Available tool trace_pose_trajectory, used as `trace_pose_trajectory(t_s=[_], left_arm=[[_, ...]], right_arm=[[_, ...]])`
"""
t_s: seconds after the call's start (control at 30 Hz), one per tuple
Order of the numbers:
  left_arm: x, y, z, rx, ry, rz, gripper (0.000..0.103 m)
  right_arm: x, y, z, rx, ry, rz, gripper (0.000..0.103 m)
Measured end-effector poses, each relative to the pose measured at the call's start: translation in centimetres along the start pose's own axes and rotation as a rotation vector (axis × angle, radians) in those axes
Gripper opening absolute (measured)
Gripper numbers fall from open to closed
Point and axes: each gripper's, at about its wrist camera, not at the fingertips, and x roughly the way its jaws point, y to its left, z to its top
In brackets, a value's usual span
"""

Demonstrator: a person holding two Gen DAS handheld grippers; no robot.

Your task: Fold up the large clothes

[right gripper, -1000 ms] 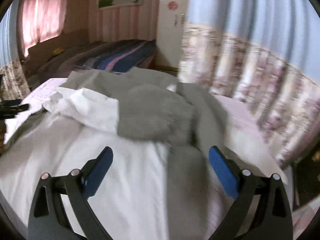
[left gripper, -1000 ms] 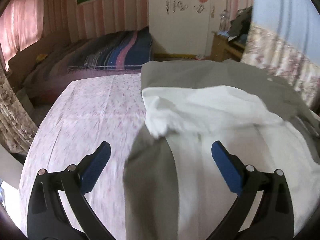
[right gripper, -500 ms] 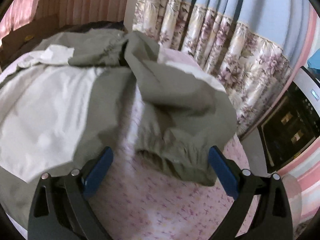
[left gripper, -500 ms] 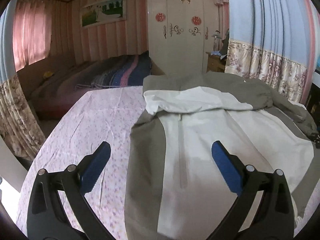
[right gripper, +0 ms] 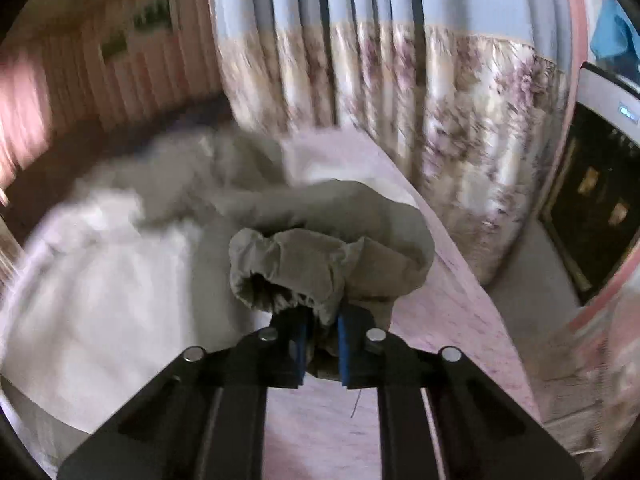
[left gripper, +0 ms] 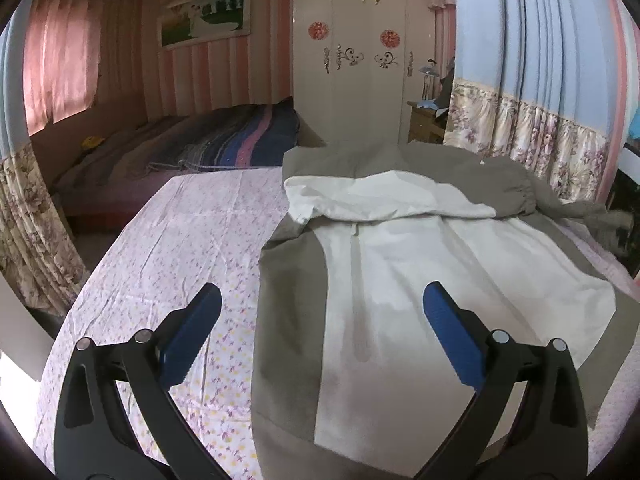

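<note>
While no writing is readable, the right gripper [right gripper: 322,340] has just closed on the jacket's [left gripper: 400,272] cuff [right gripper: 288,276]; the left gripper [left gripper: 322,320] gapes wide.

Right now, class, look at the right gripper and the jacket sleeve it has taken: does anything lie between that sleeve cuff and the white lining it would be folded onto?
Nothing visible does. The right gripper has just closed on the sleeve cuff, and the white lining beside it lies bare.

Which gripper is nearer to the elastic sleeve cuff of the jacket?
Right. The right gripper is clamped on the sleeve cuff; the left gripper hovers open over the jacket's body, away from it.
</note>
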Motion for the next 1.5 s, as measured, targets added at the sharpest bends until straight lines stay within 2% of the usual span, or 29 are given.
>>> trace_pose_trajectory(t_s=[0.03,0.13,0.23,0.37,0.47,0.53,0.57,0.6,0.77,0.97,1.1,1.2,1.27,1.4,1.5], left_arm=[[-0.1,-0.2,0.4,-0.002,-0.005,-0.009,0.1],[-0.6,-0.6,1.3,-0.006,-0.02,-0.036,0.1],[-1.4,-1.3,1.7,-0.006,-0.037,-0.064,0.1],[-2.8,-2.2,1.6,-0.001,-0.046,-0.103,0.1],[-3.0,-3.4,0.7,-0.011,-0.012,-0.174,0.1],[-2.9,-4.5,0.1,0.012,0.003,-0.188,0.1],[-2.7,-4.9,-0.2,0.02,0.014,-0.19,0.1],[-2.5,-5.1,-0.4,0.02,0.024,-0.196,0.1],[-1.7,-5.2,-0.9,0.015,0.047,-0.193,0.1],[-1.5,-4.7,0.0,-0.003,0.042,-0.159,0.1],[-2.4,-2.7,1.7,-0.031,0.013,-0.066,0.1],[-4.0,-0.7,3.5,-0.068,-0.026,0.001,0.1],[-5.4,0.6,4.9,-0.086,-0.061,0.053,0.1],[-7.2,2.2,6.7,-0.13,-0.1,0.11,0.1],[-7.7,2.2,7.0,-0.145,-0.105,0.103,0.1]], right_arm=[[-1.6,1.4,1.0,0.021,-0.03,0.094,0.011],[-5.0,5.2,2.4,0.028,-0.075,0.292,0.011],[-7.9,10.5,2.3,-0.057,-0.103,0.405,0.011],[-8.9,16.6,0.0,-0.15,-0.066,0.512,0.011],[-8.6,19.7,-2.4,-0.24,-0.071,0.425,0.011],[-7.9,19.1,-2.8,-0.198,-0.087,0.37,0.011],[-7.6,18.2,-2.7,-0.172,-0.104,0.332,0.011],[-7.5,16.3,-2.1,-0.131,-0.139,0.252,0.011],[-8.3,8.8,0.2,-0.033,-0.225,0.045,0.011],[-9.7,1.0,3.4,-0.016,-0.283,-0.136,0.011],[-11.6,-1.9,5.7,-0.032,-0.337,-0.199,0.011],[-13.0,-2.5,6.9,-0.044,-0.374,-0.19,0.011],[-14.0,-1.8,6.7,-0.054,-0.384,-0.149,0.011],[-14.7,3.6,4.6,-0.112,-0.369,0.021,0.011],[-13.1,9.6,2.3,-0.173,-0.31,0.184,0.011]])
